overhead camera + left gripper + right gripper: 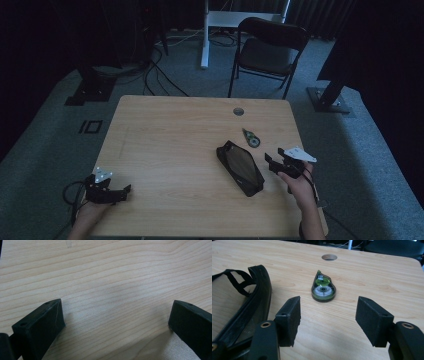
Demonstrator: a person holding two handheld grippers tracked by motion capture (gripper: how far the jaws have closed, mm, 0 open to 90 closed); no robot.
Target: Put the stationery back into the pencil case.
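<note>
A black mesh pouch (240,167) lies flat right of the table's middle, its zipped rim (259,292) at the left of the right gripper view. Beyond it rests a green drop-shaped tape dispenser (251,138), lying flat (323,288). My right gripper (273,163) hovers just right of the pouch, open (328,317), its jaws pointing at the dispenser a short way ahead. Held low near the front left corner, my left gripper (126,191) is open (116,320) over bare wood, nothing between the jaws.
The wooden table (165,150) has a round cable hole (238,111) near its far edge. A black folding chair (267,52) stands behind the table, with cables and stand bases on the grey carpet around it.
</note>
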